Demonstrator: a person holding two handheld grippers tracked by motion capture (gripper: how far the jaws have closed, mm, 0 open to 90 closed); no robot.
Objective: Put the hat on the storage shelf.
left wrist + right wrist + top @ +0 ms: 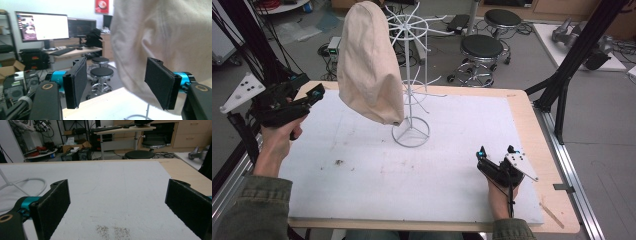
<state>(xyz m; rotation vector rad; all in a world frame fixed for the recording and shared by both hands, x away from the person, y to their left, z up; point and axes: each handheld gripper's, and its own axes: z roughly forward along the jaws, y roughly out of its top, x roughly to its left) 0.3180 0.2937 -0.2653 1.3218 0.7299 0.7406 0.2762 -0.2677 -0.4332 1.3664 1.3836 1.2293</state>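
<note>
Two green sleeves come in at the near edge of the high view, each hand holding a gripper. On the right, the right gripper (497,151) rests low on the white mat (452,150), near the table's near right corner. Its jaws stand wide apart with nothing between them; the right gripper view looks along them over bare mat with a patch of dark specks just ahead, and a curve of the white wire stand's ring base (37,183) shows at far left.

Over on the left, the left gripper (319,91) is held up above the far left corner of the table (532,120), pointing right toward a cream cloth bag (369,65). Its jaws are also spread wide and grip nothing. In the left gripper view the bag (162,37) hangs just beyond the jaws and to their right, its lower edge dropping behind the right pad; whether cloth and pad touch cannot be told.

That bag hangs from the top arms of the wire stand (411,90), draped down its left side, with its bottom end clear of the mat. This stand is in the far middle of the mat, its ring base flat on the surface. Both grippers are well apart from each other.

Beyond the table, two black stools (482,47) stand on the floor.
</note>
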